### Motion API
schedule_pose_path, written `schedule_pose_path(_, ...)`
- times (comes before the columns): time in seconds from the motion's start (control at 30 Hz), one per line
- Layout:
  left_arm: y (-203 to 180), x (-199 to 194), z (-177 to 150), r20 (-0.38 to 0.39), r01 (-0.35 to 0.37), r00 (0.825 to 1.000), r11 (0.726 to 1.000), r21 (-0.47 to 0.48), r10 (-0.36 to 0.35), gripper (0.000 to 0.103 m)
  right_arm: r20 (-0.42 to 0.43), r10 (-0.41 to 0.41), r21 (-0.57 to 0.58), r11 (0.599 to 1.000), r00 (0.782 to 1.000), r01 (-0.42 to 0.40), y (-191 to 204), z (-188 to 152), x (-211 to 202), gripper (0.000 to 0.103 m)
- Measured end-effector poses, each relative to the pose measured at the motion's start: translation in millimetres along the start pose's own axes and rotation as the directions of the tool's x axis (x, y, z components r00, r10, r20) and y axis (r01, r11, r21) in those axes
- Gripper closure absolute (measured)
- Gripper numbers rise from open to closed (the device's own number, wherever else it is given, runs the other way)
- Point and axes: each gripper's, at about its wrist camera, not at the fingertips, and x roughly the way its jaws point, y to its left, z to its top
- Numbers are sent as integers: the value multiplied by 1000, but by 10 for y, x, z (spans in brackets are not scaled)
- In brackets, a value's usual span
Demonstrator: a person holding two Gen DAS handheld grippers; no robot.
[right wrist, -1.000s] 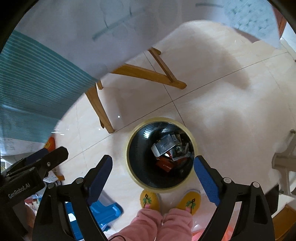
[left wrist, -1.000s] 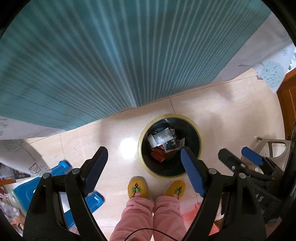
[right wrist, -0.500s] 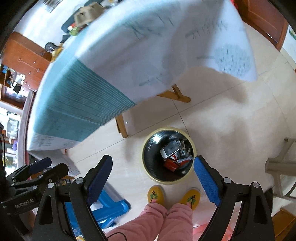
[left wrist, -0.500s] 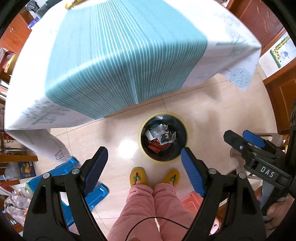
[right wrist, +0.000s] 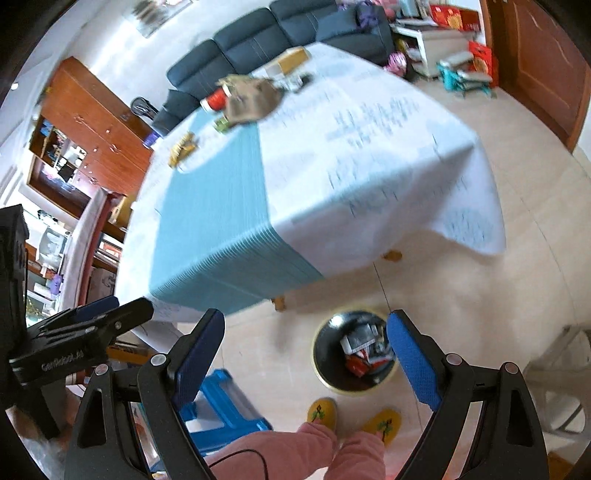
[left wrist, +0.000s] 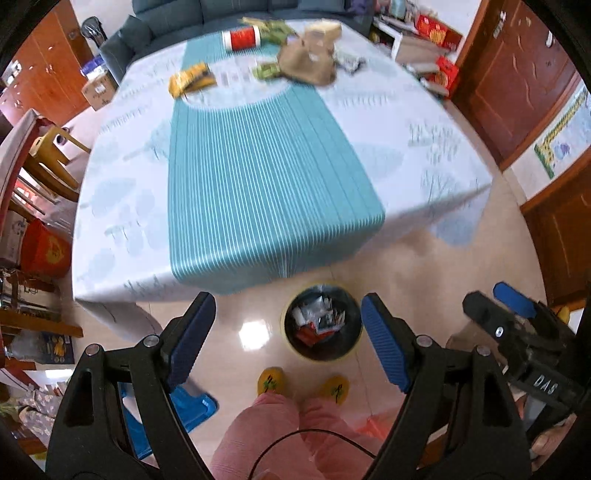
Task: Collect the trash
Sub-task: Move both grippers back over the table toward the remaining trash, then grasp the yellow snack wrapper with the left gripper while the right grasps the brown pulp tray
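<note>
Bin (left wrist: 320,354) holding wrappers, standing beside the table (left wrist: 258,177); we are holding both hand-held grippers (left wrist: 288,347) (right wrist: 304,358) wide, empty.

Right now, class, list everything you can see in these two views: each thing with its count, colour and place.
Table: one, white-and-teal cloth, room centre.
Red can: one, far table end.
Yellow packet: one, left of the teal stripe.
Brown crumpled bag: one, far end, beside the can.
Green wrappers: a few, blurred, near the bag.
Trash bin: one, black with yellow rim, on the floor, holding wrappers.
Blue stool: one, floor left.
Sofa: one, dark blue, behind the table.
Slippers: two, yellow.
Left tool: open, empty.
Right tool: open, empty.
</note>
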Motion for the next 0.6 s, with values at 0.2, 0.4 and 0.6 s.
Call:
schedule_pose_path(0.2,200,-89,456,67,6,998,999,-34,-4,24,46,9,-41,999,999,-7,243,376,-59,12)
schedule_pose_path(0.4,606,81,977,84,16,996,997,-69,-10,24,78,-14,-56,998,997,19,470,852,218,12)
schedule_pose_path(0.6,1185,521,1718,43,12,999,997,-70,-9,24,88,-38,30,999,995,36,694,1456,697,12)
